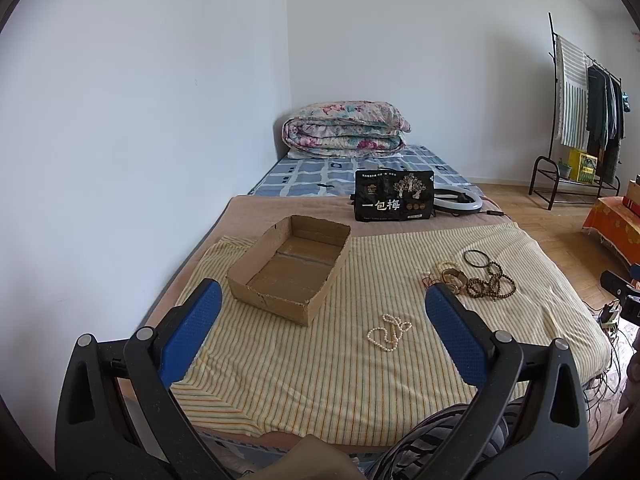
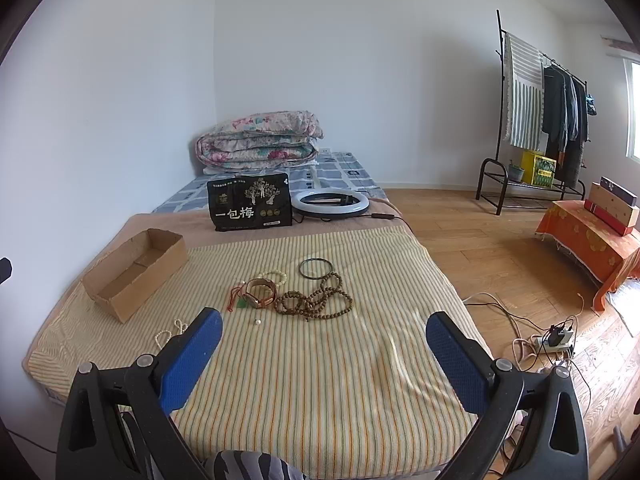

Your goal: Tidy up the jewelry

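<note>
An open, empty cardboard box [image 1: 288, 264] sits on the striped cloth at the left; it also shows in the right wrist view [image 2: 134, 274]. A white pearl necklace [image 1: 389, 332] lies alone in front of it, partly hidden in the right wrist view [image 2: 168, 334]. A pile of jewelry lies to the right: brown bead strands [image 2: 320, 300], a dark bangle [image 2: 316, 268], a watch [image 2: 260, 294], a pale bead bracelet [image 2: 276, 276] and a red cord [image 2: 234, 298]. The pile also shows in the left wrist view [image 1: 480, 280]. My left gripper [image 1: 324, 308] and right gripper [image 2: 324, 334] are open and empty, above the cloth's near part.
A black snack bag [image 2: 250, 202] and a white ring light [image 2: 331, 202] lie behind the cloth. A folded quilt [image 2: 260, 140] lies at the bed's far end. The wall runs along the left. A clothes rack [image 2: 536, 120], an orange-covered stand [image 2: 588, 240] and floor cables [image 2: 552, 340] are at the right.
</note>
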`<state>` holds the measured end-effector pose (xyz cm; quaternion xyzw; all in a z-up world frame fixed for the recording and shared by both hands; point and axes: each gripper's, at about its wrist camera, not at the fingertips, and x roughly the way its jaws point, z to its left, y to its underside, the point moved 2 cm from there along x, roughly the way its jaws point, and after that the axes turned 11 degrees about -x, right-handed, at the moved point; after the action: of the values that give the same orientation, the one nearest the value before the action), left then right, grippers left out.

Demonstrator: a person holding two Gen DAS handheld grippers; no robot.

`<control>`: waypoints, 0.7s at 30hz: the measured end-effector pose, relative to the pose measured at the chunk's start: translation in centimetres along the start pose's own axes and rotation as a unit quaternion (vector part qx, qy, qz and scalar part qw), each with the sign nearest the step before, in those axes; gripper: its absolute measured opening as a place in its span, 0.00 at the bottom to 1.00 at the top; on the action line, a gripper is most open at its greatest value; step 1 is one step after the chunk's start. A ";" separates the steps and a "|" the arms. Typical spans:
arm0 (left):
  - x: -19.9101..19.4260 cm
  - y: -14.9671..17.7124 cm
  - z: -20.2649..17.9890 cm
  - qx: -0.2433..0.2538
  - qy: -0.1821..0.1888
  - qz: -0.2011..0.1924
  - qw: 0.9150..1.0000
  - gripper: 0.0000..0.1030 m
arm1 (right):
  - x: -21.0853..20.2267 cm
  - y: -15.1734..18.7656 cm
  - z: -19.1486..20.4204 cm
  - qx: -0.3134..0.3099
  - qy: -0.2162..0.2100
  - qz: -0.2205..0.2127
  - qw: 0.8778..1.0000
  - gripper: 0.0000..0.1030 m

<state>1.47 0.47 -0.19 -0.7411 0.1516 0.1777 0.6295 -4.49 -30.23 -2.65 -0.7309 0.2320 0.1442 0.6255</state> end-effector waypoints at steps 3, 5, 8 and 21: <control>0.0 0.0 0.0 0.000 0.000 0.000 1.000 1.00 | 0.0 0.2 -0.1 0.000 -0.001 -0.001 1.000 1.00; 0.0 0.0 0.0 0.000 0.000 0.000 1.000 1.00 | 0.1 0.2 -0.1 0.000 0.000 0.000 1.000 1.00; 0.0 0.0 0.0 0.000 0.000 0.000 1.000 1.00 | 0.2 0.2 -0.1 0.000 -0.001 0.001 1.000 1.00; 0.2 0.5 -0.1 0.002 -0.001 0.002 1.000 1.00 | 0.4 0.5 0.0 -0.003 -0.004 0.005 1.000 1.00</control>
<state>1.45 0.34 -0.69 -0.7395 0.1533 0.1793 0.6304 -4.47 -30.31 -3.30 -0.7309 0.2328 0.1512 0.6235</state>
